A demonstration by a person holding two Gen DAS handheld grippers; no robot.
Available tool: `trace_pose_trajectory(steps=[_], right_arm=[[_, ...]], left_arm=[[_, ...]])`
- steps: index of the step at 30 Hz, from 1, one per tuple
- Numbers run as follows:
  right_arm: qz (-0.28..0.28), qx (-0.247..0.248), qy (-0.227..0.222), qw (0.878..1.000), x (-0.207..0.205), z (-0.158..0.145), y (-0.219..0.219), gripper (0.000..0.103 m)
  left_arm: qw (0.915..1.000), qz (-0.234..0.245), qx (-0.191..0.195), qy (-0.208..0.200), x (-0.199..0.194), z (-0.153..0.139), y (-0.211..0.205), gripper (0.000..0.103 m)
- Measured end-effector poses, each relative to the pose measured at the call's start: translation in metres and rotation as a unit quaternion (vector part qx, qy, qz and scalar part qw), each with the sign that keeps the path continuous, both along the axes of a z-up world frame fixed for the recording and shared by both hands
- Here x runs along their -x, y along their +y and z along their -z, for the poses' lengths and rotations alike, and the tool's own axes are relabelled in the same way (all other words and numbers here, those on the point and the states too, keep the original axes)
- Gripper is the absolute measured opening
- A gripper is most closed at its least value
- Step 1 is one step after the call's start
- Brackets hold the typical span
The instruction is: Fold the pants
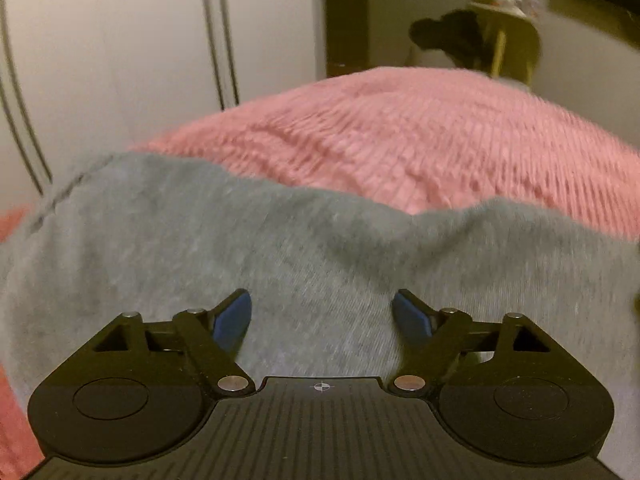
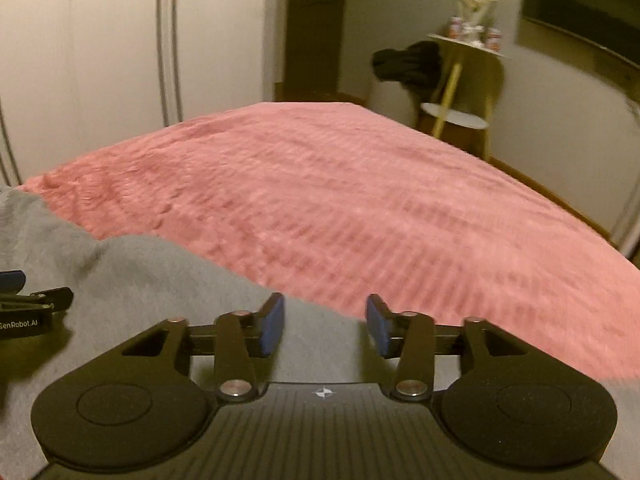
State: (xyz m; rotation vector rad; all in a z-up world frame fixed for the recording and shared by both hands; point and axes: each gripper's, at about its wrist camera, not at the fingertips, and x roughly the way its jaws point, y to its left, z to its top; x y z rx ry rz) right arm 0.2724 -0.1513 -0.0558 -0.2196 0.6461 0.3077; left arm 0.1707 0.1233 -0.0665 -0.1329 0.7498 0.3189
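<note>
The grey pants (image 1: 240,248) lie on a pink ribbed bedspread (image 1: 400,140). My left gripper (image 1: 322,320) is open, its blue pads wide apart just above the grey cloth. In the right wrist view the pants (image 2: 140,280) fill the lower left, with their edge running diagonally under my right gripper (image 2: 326,328). The right gripper is open and holds nothing, over the pants' right edge. The left gripper (image 2: 24,304) shows at the left edge of that view.
The pink bedspread (image 2: 360,200) stretches far ahead and right. White wardrobe doors (image 2: 100,40) stand at the left. A small round table (image 2: 468,48) with items and a dark garment (image 2: 404,62) stand beyond the bed's far corner.
</note>
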Motion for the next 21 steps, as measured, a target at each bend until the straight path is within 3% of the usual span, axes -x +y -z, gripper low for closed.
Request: trace_pose_trajectory(steps=[2, 3, 6, 9, 10, 11, 12, 14, 18, 21], right_arm=[[-0.019, -0.005, 0.006, 1.0, -0.011, 0.002, 0.01, 0.082], [-0.025, -0.009, 0.009, 1.0, -0.017, 0.004, 0.015, 0.087], [-0.067, -0.031, 0.047, 0.996, -0.033, 0.009, 0.027, 0.09], [-0.106, -0.025, 0.09, 0.99, -0.041, 0.018, 0.036, 0.088], [-0.117, -0.021, 0.085, 0.989, -0.038, 0.02, 0.037, 0.066], [-0.136, -0.024, 0.077, 0.987, -0.034, 0.019, 0.038, 0.026], [-0.145, -0.024, 0.071, 0.987, -0.03, 0.019, 0.039, 0.014], [-0.146, -0.012, 0.052, 0.988, -0.02, 0.017, 0.041, 0.005], [-0.147, -0.012, 0.018, 0.989, 0.006, 0.013, 0.039, 0.004], [-0.148, -0.032, 0.005, 0.988, 0.029, 0.007, 0.034, 0.004]], left_arm=[[0.9997, -0.008, 0.021, -0.014, 0.001, 0.0, 0.001, 0.089], [0.9998, -0.004, 0.016, -0.014, 0.003, 0.001, 0.0, 0.091], [0.9999, 0.001, 0.003, -0.015, 0.003, 0.004, -0.003, 0.093], [0.9996, -0.005, 0.016, -0.023, 0.006, 0.001, -0.001, 0.093], [0.9994, -0.008, 0.021, -0.026, 0.006, -0.001, -0.001, 0.093], [0.9993, -0.01, 0.024, -0.028, 0.007, -0.002, 0.0, 0.093], [0.9992, -0.011, 0.024, -0.03, 0.008, -0.002, -0.001, 0.093], [0.9992, -0.011, 0.022, -0.03, 0.01, -0.004, -0.001, 0.093], [0.9981, -0.023, 0.038, -0.043, 0.014, -0.008, 0.003, 0.089], [0.9948, -0.042, 0.075, -0.055, 0.018, -0.012, 0.012, 0.088]])
